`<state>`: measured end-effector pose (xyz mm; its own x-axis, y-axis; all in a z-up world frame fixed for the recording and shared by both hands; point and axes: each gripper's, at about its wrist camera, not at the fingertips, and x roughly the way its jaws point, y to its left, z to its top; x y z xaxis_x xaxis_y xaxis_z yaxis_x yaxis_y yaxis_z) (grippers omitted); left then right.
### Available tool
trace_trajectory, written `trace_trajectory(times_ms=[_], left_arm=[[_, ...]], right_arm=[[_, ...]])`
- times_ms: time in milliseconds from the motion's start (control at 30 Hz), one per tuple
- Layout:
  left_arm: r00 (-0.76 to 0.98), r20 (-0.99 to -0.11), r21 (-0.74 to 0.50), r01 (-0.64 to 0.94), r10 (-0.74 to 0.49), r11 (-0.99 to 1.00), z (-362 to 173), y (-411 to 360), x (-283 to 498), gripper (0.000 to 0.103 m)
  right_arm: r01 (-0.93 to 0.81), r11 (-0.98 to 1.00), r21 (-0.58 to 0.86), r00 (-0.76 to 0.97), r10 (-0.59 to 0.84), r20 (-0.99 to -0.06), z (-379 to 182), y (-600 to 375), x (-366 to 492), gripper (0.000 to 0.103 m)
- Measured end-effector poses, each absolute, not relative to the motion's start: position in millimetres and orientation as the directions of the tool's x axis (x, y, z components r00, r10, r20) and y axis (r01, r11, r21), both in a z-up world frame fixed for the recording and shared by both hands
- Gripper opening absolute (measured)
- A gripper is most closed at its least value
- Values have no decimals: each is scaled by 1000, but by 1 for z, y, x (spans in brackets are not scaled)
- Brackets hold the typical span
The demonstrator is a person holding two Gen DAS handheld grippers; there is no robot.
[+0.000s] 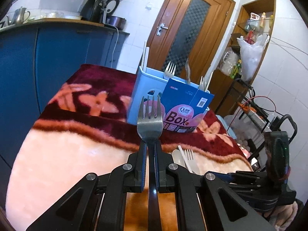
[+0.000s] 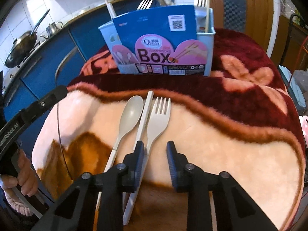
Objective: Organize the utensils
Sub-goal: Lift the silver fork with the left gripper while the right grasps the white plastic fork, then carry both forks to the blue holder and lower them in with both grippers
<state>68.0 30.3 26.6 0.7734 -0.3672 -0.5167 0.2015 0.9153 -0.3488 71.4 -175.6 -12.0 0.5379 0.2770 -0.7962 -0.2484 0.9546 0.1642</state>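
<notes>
The left gripper [image 1: 149, 144] has its jaws clamped on a metal fork [image 1: 149, 119], tines up, in front of the blue utensil box [image 1: 146, 88]. The right gripper [image 2: 155, 150] hovers with jaws narrowly apart and empty over the beige plastic fork [image 2: 158, 115], which lies beside a chopstick [image 2: 144, 115] and spoon [image 2: 130, 113] on the blanket [image 2: 221, 134], nearer than the box.

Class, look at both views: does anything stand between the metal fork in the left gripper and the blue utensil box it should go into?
Nothing visible on the way: the left gripper holds the metal fork above bare blanket, with the box straight ahead. Only the card sleeve rises along the box's front, so the fork must clear it.
</notes>
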Motion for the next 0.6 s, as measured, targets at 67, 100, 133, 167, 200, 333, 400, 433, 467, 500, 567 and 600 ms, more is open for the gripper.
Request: trace_trajectory(times_ms=[67, 100, 133, 167, 200, 333, 400, 433, 467, 500, 567, 600], left_arm=[[776, -509, -352, 206, -372, 913, 28, 31, 68, 7], [779, -504, -353, 209, -373, 912, 28, 32, 67, 7], [781, -499, -354, 211, -374, 911, 30, 32, 67, 7], [784, -495, -354, 211, -374, 911, 30, 32, 66, 7], [788, -488, -354, 213, -375, 911, 32, 33, 65, 7], [806, -460, -348, 222, -373, 911, 38, 33, 63, 7], [814, -446, -346, 226, -371, 911, 41, 34, 62, 7], [818, -441, -345, 225, -369, 911, 43, 34, 61, 7], [821, -436, -345, 225, -368, 911, 45, 34, 62, 7], [823, -432, -346, 224, -367, 911, 46, 34, 62, 7], [830, -423, -347, 223, -364, 911, 49, 35, 63, 7], [833, -418, -347, 221, -362, 911, 51, 35, 63, 7]], right_arm=[[-252, 955, 156, 519, 270, -811, -12, -172, 76, 25], [-254, 955, 154, 506, 266, -821, -14, -171, 78, 25], [-256, 955, 153, 489, 264, -831, -15, -169, 82, 25], [-255, 955, 153, 481, 263, -836, -15, -169, 85, 25], [-255, 954, 156, 471, 264, -842, -14, -168, 88, 25], [-259, 952, 163, 452, 269, -851, -13, -168, 96, 18], [-252, 951, 180, 456, 281, -844, -13, -170, 97, 14], [-247, 949, 196, 466, 294, -834, -12, -173, 96, 13], [-243, 947, 209, 471, 304, -828, -11, -175, 95, 13], [-238, 944, 230, 477, 319, -819, -11, -179, 94, 12], [-230, 936, 268, 500, 350, -792, -8, -185, 90, 12], [-230, 933, 279, 515, 359, -778, -6, -188, 88, 12]])
